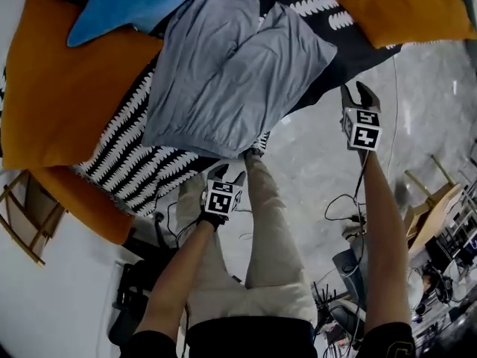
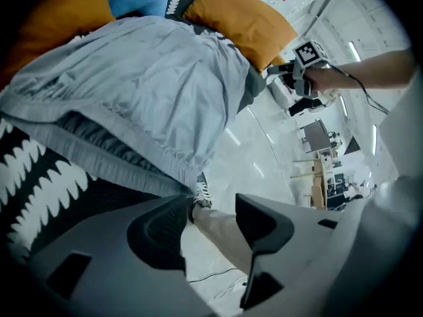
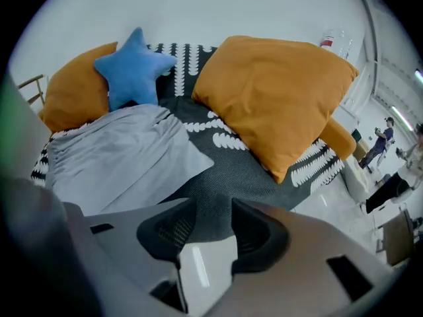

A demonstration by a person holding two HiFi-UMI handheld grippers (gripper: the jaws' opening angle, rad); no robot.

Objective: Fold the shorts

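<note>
Grey shorts lie spread on the patterned bedspread, waistband at its near edge, within reach. The left gripper and right gripper hover clear, jaws apart and empty.

head: steeply down | gripper views: low, near (all share shorts)
</note>
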